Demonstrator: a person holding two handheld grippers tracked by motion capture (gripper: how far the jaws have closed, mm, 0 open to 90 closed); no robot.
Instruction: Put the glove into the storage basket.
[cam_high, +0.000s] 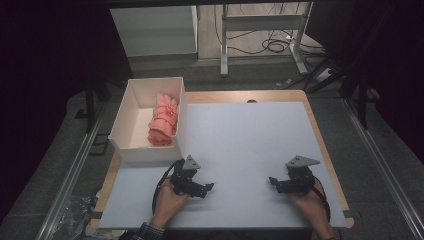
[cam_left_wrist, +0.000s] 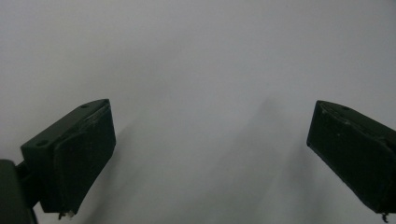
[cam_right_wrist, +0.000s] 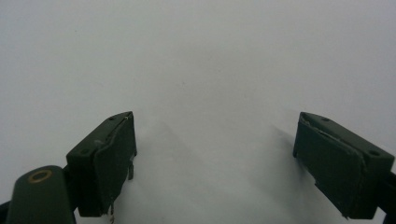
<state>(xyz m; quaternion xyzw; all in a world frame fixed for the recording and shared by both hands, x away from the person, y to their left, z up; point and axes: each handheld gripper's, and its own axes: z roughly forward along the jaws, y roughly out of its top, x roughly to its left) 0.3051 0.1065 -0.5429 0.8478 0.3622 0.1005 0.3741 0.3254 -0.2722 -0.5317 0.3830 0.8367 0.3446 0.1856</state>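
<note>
A rolled pink cloth (cam_high: 163, 120) lies inside a white box (cam_high: 131, 106) at the table's left side. My left gripper (cam_high: 209, 188) rests on the white mat near the front, held by a hand, pointing right. Its jaws stand wide apart in the left gripper view (cam_left_wrist: 210, 158), with bare mat between them. My right gripper (cam_high: 273, 182) rests at the front right, pointing left. It is open too in the right gripper view (cam_right_wrist: 215, 161), holding nothing. Both grippers are well apart from the box.
The white mat (cam_high: 240, 135) covers most of the wooden table (cam_high: 280, 95). Beyond the far edge stand a white cabinet (cam_high: 155, 30) and a metal frame (cam_high: 260, 22) with cables on the floor. Dark curtains close off both sides.
</note>
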